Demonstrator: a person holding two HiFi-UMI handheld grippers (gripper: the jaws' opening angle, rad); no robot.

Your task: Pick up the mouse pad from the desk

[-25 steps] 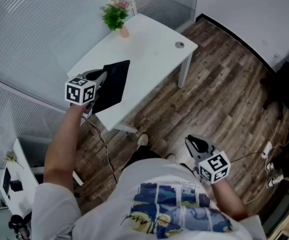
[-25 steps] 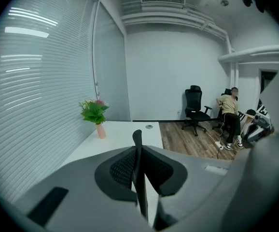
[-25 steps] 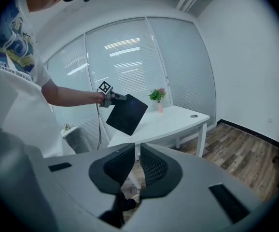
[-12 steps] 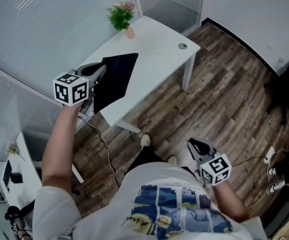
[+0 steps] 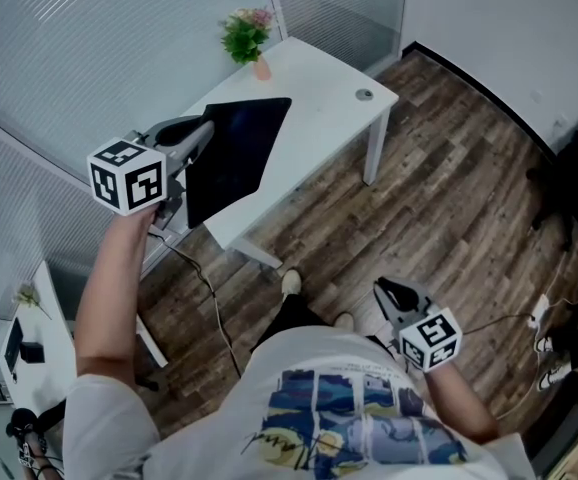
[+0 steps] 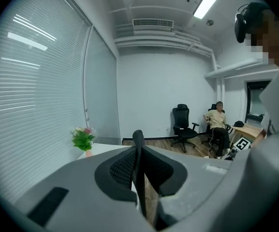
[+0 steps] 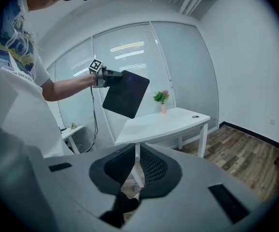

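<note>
The black mouse pad (image 5: 234, 158) hangs in the air above the left end of the white desk (image 5: 319, 108), tilted, no part of it touching the top. My left gripper (image 5: 207, 133) is shut on its near left edge. In the left gripper view the mouse pad (image 6: 138, 151) shows edge-on as a thin dark strip pinched between the jaws of the left gripper (image 6: 138, 139). The right gripper view shows the mouse pad (image 7: 126, 94) held up by the left gripper (image 7: 110, 79) over the desk (image 7: 163, 122). My right gripper (image 5: 384, 286) hangs low by my body, shut and holding nothing, with the right gripper's jaws (image 7: 135, 149) pointing at the desk.
A small pot of flowers (image 5: 247, 38) stands at the desk's far corner, and a round cable hole (image 5: 365, 94) is near its right end. A cable (image 5: 204, 288) trails under the desk. Window blinds run behind it. A seated person (image 6: 219, 124) and an office chair (image 6: 181, 122) are across the room.
My left gripper has risen with the mouse pad, which has come up off the desk and now hangs higher and more tilted. The right gripper has hardly shifted.
</note>
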